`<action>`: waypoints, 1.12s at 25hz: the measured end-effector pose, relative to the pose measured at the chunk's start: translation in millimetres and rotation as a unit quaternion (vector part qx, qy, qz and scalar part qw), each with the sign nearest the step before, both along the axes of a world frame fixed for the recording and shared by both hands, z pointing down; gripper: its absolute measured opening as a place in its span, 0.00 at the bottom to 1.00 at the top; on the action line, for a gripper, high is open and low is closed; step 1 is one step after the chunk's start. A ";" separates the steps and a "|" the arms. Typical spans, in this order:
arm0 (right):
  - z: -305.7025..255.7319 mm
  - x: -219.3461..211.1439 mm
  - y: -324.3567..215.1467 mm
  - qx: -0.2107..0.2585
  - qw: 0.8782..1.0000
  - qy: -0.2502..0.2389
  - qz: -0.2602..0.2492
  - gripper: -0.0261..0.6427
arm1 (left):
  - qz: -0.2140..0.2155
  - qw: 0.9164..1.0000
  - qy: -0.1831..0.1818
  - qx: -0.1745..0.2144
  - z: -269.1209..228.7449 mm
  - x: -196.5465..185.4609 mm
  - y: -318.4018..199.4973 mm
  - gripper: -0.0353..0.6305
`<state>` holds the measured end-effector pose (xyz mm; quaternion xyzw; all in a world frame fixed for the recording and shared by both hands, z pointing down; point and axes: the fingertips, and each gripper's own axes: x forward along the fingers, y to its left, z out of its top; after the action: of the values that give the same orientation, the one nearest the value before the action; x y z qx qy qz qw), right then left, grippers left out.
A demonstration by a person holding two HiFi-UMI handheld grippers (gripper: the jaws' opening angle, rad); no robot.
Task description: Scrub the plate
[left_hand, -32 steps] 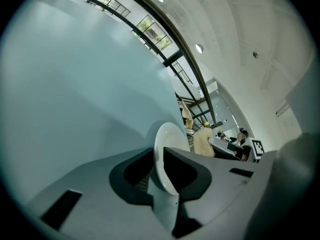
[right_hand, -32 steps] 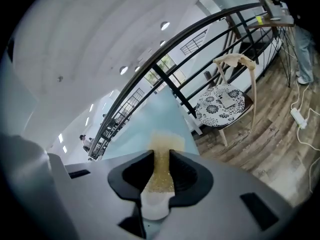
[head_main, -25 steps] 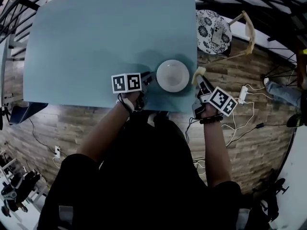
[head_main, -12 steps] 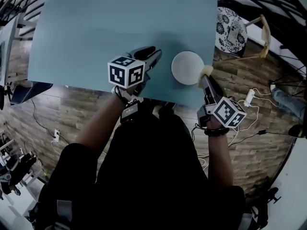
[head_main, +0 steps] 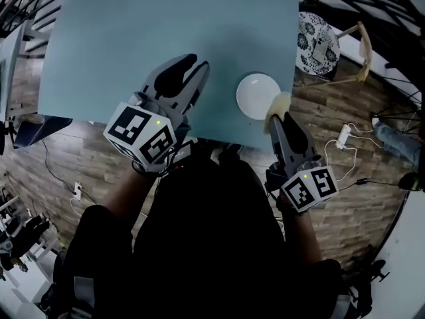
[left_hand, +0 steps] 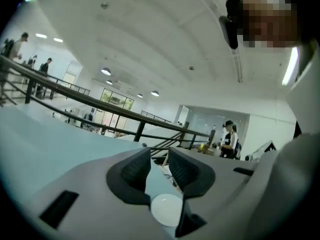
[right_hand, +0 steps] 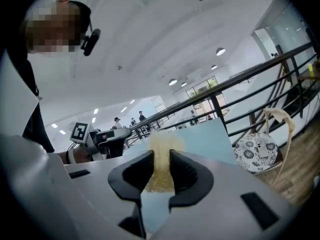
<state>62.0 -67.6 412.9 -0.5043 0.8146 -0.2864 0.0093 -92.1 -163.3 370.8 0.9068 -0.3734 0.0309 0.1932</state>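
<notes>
My right gripper (right_hand: 161,171) has its jaws closed on a yellow sponge (right_hand: 161,156), which sticks out past the fingertips. In the head view the sponge sits at the near right rim of the white plate (head_main: 255,95). The plate lies by the near right corner of the pale blue table (head_main: 133,32). My left gripper (left_hand: 159,166) is off to the plate's left, jaws a narrow gap apart with nothing between them.

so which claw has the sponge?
The right claw, shut on the yellow sponge; the left claw is open with nothing gripped.
</notes>
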 end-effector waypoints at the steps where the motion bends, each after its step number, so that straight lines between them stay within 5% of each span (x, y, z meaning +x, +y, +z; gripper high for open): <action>1: -8.8 -3.7 1.8 0.015 1.000 0.005 0.000 0.19 | 0.001 1.000 0.022 -0.004 -8.1 5.7 8.5 0.23; 7: -39.0 -12.0 1.8 0.082 0.996 0.044 0.004 0.19 | 0.025 0.998 0.057 0.020 -41.5 38.6 35.1 0.22; 28: -52.1 2.5 -5.3 0.106 0.991 0.069 0.035 0.19 | 0.061 0.998 0.028 0.021 -38.1 63.7 37.5 0.22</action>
<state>64.5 -72.9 360.9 -0.5470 0.8210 -0.1628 0.0168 -28.4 -125.7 332.7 0.9323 -0.3122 0.0095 0.1822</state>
